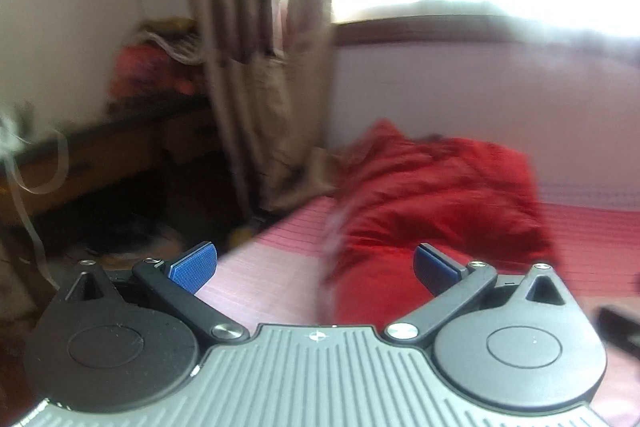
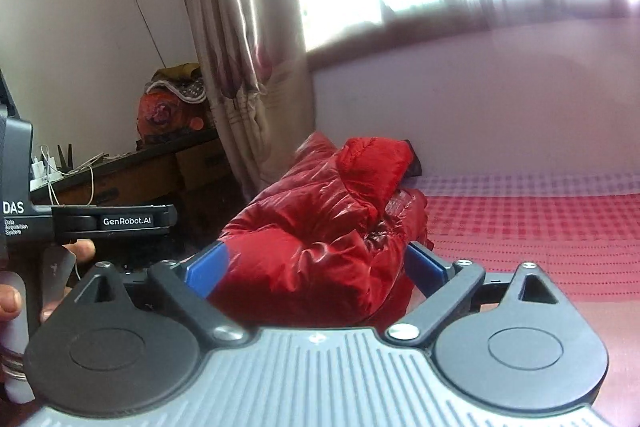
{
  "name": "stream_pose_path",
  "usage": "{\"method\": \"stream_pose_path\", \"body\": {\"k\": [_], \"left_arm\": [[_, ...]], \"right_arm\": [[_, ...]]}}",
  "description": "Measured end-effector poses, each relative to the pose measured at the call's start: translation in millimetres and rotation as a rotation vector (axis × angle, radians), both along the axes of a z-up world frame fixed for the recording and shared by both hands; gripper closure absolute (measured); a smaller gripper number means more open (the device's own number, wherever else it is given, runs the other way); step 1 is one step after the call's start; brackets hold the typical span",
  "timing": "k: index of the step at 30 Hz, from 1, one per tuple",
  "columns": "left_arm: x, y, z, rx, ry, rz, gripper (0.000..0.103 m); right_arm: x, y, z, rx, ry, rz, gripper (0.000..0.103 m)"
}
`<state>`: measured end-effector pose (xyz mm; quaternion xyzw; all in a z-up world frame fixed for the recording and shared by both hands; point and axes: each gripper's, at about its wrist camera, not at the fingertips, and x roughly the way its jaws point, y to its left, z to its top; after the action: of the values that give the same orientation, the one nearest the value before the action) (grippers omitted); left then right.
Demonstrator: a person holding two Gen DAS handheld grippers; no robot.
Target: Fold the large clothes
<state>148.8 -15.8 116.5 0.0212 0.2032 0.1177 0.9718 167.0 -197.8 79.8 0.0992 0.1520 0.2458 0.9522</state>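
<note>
**Red puffer jacket bunched on the bed, both grippers spread**

Red puffer jacket (image 2: 320, 227) lies in a rumpled heap on the pink checked bedspread (image 2: 540, 227), near the curtain (image 2: 240, 67) and the wall under the window. On my left I see a cluttered wooden desk (image 2: 132, 167), then my left gripper (image 1: 316, 267), fingers spread wide with nothing between the blue pads (image 1: 194, 267); the jacket sits beyond them. My right gripper (image 2: 320, 267) also stands wide: the jacket bulges between its fingers, and I cannot tell whether the pads touch the fabric.
</note>
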Motion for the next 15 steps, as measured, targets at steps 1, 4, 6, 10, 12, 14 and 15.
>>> {"method": "stream_pose_path", "body": {"k": [1,4,6,10,12,14,15], "left_arm": [[-5,-1,3,-0.023,0.001,-0.012,0.0],[-13,-5,8,-0.039,0.005,-0.021,0.0],[-17,-8,9,-0.046,0.009,-0.032,0.0],[-24,-17,9,-0.031,0.014,-0.055,0.0],[-26,-20,8,-0.025,0.011,-0.063,0.0],[-26,-21,7,-0.027,0.017,-0.065,0.0],[-26,-21,7,-0.031,0.017,-0.065,0.0]], "right_arm": [[-2,1,1,-0.014,0.005,-0.005,0.007],[-7,4,1,-0.058,0.023,-0.04,0.007],[-9,4,1,-0.076,0.027,-0.052,0.007],[-14,1,1,-0.082,0.03,-0.058,0.007],[-15,0,1,-0.083,0.029,-0.064,0.007],[-16,0,1,-0.084,0.031,-0.063,0.007],[-16,0,1,-0.086,0.035,-0.063,0.007]]}}
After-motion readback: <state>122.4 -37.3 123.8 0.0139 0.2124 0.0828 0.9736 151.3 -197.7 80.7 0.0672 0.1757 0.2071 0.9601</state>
